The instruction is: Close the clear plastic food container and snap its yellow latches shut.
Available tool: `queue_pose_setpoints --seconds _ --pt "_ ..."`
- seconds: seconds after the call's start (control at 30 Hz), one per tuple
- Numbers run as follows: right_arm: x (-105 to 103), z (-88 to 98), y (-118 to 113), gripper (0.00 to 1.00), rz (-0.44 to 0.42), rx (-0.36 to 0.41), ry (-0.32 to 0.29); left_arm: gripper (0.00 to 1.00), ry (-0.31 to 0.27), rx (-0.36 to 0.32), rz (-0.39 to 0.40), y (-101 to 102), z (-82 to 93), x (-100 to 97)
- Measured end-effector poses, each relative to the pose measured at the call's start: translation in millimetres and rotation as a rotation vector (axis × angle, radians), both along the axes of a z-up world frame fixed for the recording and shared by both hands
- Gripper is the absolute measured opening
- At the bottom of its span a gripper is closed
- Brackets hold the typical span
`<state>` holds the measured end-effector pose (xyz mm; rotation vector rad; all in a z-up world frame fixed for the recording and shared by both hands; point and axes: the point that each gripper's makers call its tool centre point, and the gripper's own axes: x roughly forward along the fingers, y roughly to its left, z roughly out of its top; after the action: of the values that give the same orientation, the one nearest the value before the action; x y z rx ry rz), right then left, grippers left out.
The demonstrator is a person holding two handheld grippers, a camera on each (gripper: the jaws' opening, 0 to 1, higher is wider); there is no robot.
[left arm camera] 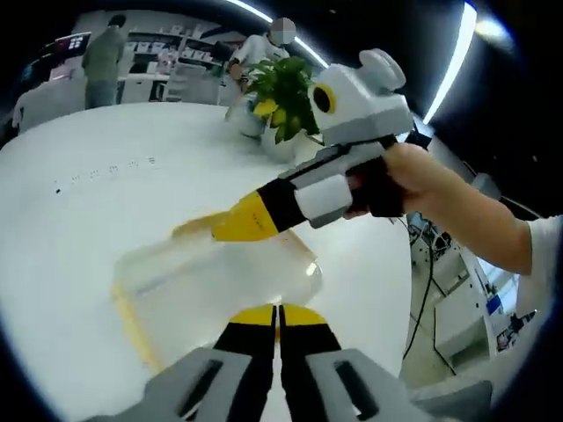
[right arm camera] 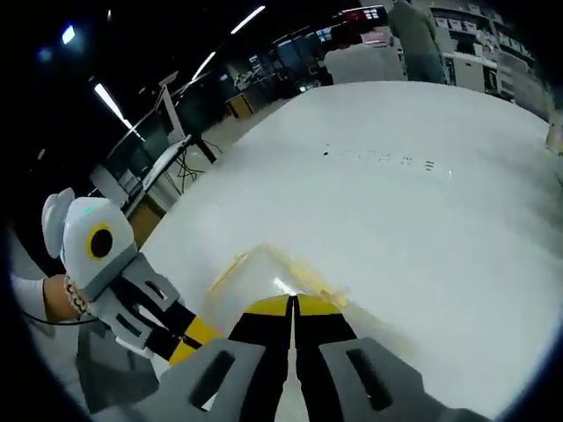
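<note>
The clear plastic container point(left arm camera: 202, 286) lies on the white table point(left arm camera: 97, 185), its lid lying flat on top. A yellow latch point(left arm camera: 132, 321) runs along its left side. My left gripper point(left arm camera: 279, 309) is shut, its yellow tips at the container's near edge. My right gripper point(left arm camera: 230, 225), held by a hand, reaches in from the right, shut, with its tips on the far edge. In the right gripper view, the right gripper point(right arm camera: 292, 301) is shut just over the container point(right arm camera: 295, 280), a yellow latch point(right arm camera: 230, 266) shows to the left, and the left gripper point(right arm camera: 195, 337) comes in low from the left.
A potted green plant point(left arm camera: 283, 83) stands on the table behind the container. Several people stand by shelves at the far side of the room point(left arm camera: 104, 57). The table point(right arm camera: 422, 202) stretches wide and white beyond the container. Desks and cables lie past its right edge point(left arm camera: 431, 281).
</note>
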<state>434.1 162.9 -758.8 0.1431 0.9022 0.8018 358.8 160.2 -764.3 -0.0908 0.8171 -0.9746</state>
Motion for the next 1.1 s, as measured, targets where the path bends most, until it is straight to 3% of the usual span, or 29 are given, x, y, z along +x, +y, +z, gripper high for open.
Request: queue_pose_setpoints --seconds 0.23,0.37,0.47,0.6,0.7,0.77,0.8,0.83,0.9,1.03,1.1 --pt "20 1.8 -3 0.00 -0.075 0.023 -0.004 0.00 -0.007 -0.009 0.008 2 1.5 3.7" --pt "25 -7.6 -6 0.00 -0.053 -0.061 -0.017 0.00 -0.016 -0.002 0.000 1 1.5 4.7" --pt "26 -11.5 -6 0.00 -0.043 -0.075 -0.008 0.00 -0.024 0.009 -0.007 1 1.3 5.5" --pt "33 -5.7 -10 0.00 -0.071 -0.057 -0.007 0.00 -0.081 0.023 -0.036 1 1.4 6.7" --pt "29 2.2 -4 0.07 0.089 -0.128 -0.051 0.00 -0.161 0.068 -0.105 2 3.2 3.6" --pt "23 3.9 -2 0.17 0.220 -0.207 -0.098 0.04 -0.262 0.113 -0.206 1 4.8 -1.9" --pt "17 3.8 1 0.22 0.308 -0.242 -0.119 0.06 -0.263 0.116 -0.223 0 5.2 -4.8" --pt "9 -0.7 1 0.29 0.381 -0.276 -0.096 0.07 -0.251 0.116 -0.207 2 4.9 -6.6" --pt "-2 -6.1 0 0.40 0.470 -0.321 -0.054 0.12 -0.315 0.140 -0.237 4 7.8 -3.0" --pt "-14 -13.0 -5 0.38 0.670 -0.457 -0.032 0.16 -0.438 0.232 -0.338 5 11.0 -3.5" --pt "2 -16.5 -7 0.37 0.745 -0.535 -0.045 0.16 -0.493 0.288 -0.387 5 10.4 -2.5"
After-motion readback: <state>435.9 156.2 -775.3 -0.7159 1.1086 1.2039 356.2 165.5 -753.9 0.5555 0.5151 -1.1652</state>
